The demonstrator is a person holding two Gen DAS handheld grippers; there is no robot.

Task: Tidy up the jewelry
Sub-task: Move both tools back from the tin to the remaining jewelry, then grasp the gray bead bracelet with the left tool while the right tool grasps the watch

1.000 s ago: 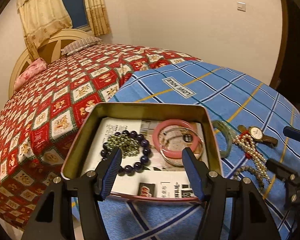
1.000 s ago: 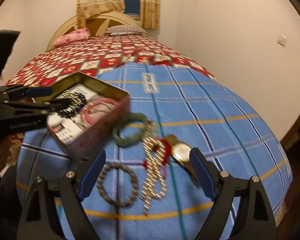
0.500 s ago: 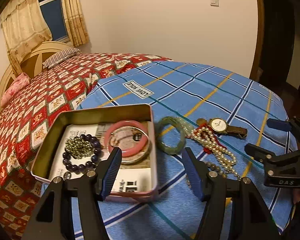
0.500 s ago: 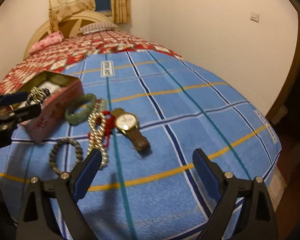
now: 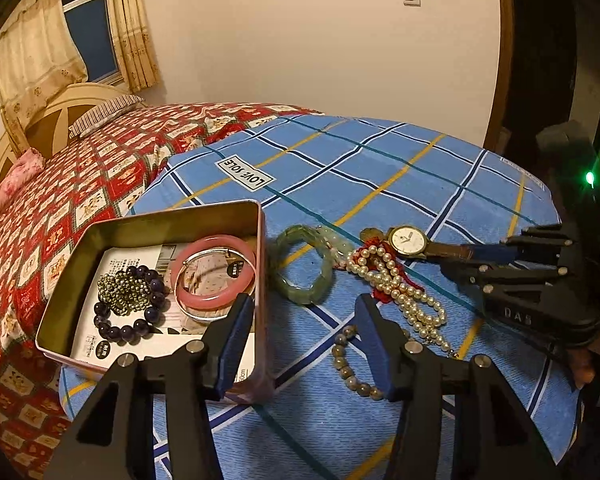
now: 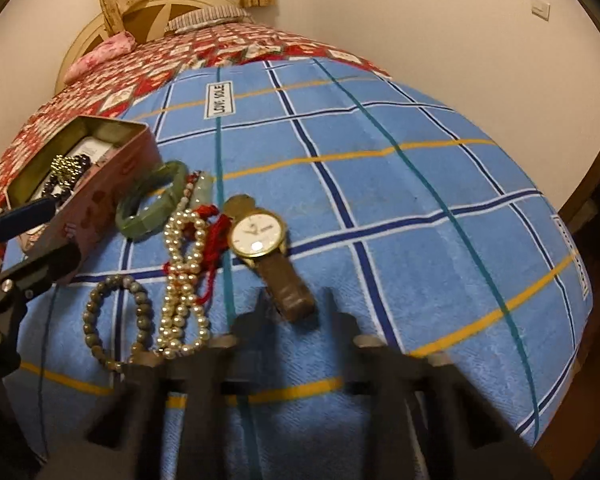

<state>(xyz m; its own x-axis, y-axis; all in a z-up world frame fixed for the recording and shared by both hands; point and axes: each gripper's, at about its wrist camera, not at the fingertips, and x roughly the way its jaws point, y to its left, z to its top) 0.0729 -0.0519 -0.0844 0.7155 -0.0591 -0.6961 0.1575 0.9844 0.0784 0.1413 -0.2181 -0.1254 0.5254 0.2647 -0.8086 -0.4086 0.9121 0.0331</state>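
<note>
Closing on the brown leather strap of the gold-cased wristwatch (image 6: pixel 260 236) carries the main risk: the strap end lies flat on the blue checked blanket (image 6: pixel 420 200), so the right gripper (image 6: pixel 296 308) may pinch cloth along with leather, or catch only the strap tip and let the heavy watch head swing and slip out; motion blur in the right wrist view suggests the gripper is moving, which makes a misaligned close more likely. A second risk is snagging: the white pearl necklace with red thread (image 6: pixel 184 264) lies just beside the watch, touching or nearly touching its case, and a lift may drag it along.

The right gripper stands with fingers apart, holding nothing; the strap end lies between the fingertips, with the watch head beyond them, further from the camera; whether a finger already touches the strap cannot be told through the blur.

The left gripper (image 5: pixel 300 344) is also spread and empty; it hovers over the near right corner of the pink rectangular metal tin (image 5: pixel 260 264), its left finger above the tin's interior. The tin already holds a pink bangle (image 5: pixel 216 276) and a dark purple bead bracelet (image 5: pixel 128 304); the green jade bracelet (image 5: pixel 300 268) and grey bead bracelet (image 5: pixel 352 364) remain on the blanket.
</note>
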